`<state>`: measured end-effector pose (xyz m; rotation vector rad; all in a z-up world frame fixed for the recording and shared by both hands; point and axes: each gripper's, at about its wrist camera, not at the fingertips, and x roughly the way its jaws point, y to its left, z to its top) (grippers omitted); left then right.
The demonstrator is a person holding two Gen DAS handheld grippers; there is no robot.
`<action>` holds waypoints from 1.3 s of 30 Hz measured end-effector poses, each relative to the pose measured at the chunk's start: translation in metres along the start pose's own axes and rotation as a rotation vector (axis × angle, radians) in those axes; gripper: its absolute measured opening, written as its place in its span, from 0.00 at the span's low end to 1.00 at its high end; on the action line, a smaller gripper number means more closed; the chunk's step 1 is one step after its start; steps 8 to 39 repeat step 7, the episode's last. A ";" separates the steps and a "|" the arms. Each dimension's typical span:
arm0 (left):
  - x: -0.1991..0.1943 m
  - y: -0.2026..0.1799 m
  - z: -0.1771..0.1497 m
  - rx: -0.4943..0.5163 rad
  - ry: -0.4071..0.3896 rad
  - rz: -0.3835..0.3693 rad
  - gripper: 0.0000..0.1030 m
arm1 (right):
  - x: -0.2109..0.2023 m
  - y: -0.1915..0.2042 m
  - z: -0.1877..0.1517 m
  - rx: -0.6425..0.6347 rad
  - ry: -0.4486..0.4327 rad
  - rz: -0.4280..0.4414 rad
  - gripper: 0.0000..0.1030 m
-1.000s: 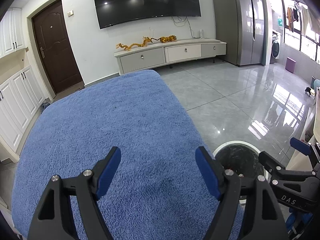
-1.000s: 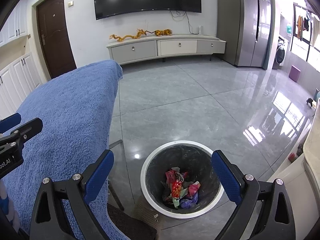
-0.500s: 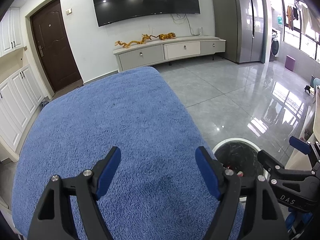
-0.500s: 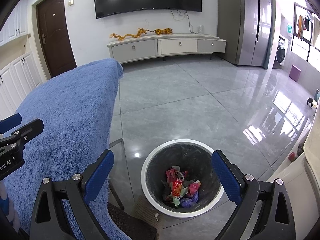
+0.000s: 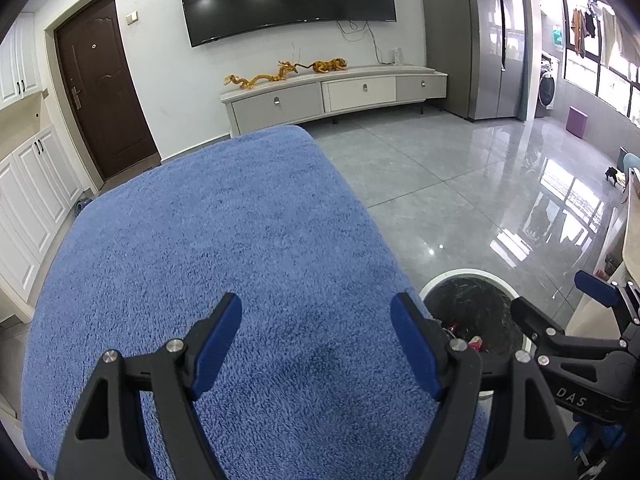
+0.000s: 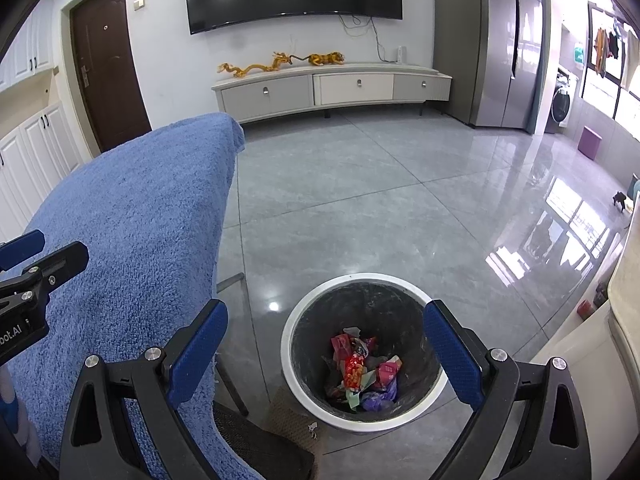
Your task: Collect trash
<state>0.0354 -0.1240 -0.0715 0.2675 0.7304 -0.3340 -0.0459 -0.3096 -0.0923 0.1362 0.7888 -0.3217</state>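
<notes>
A round trash bin [image 6: 362,280] with a white rim and dark inside stands on the floor, holding several crumpled colourful wrappers [image 6: 360,372]. My right gripper [image 6: 324,344] hovers above it, open, with nothing between its blue pads. My left gripper [image 5: 318,340] is open over the blue towel-covered table [image 5: 200,240], empty too. In the left wrist view the bin [image 5: 468,274] shows at lower right, partly hidden by the right gripper [image 5: 560,312]. No loose trash shows on the towel.
The blue towel [image 6: 140,220] drapes over the table's right edge, with a table leg [image 6: 230,280] showing below. A dark woven seat [image 6: 256,440] lies under the right gripper. Glossy grey floor stretches toward a TV cabinet [image 6: 332,88], a fridge [image 6: 504,40] and a brown door [image 6: 108,60].
</notes>
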 end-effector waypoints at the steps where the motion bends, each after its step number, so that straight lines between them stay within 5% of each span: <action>1: 0.000 0.000 0.000 0.001 0.001 -0.002 0.74 | 0.000 0.000 0.000 0.000 0.000 0.000 0.94; 39: 0.002 0.001 0.000 0.002 0.003 -0.013 0.74 | 0.000 -0.001 -0.002 0.000 -0.001 -0.004 0.94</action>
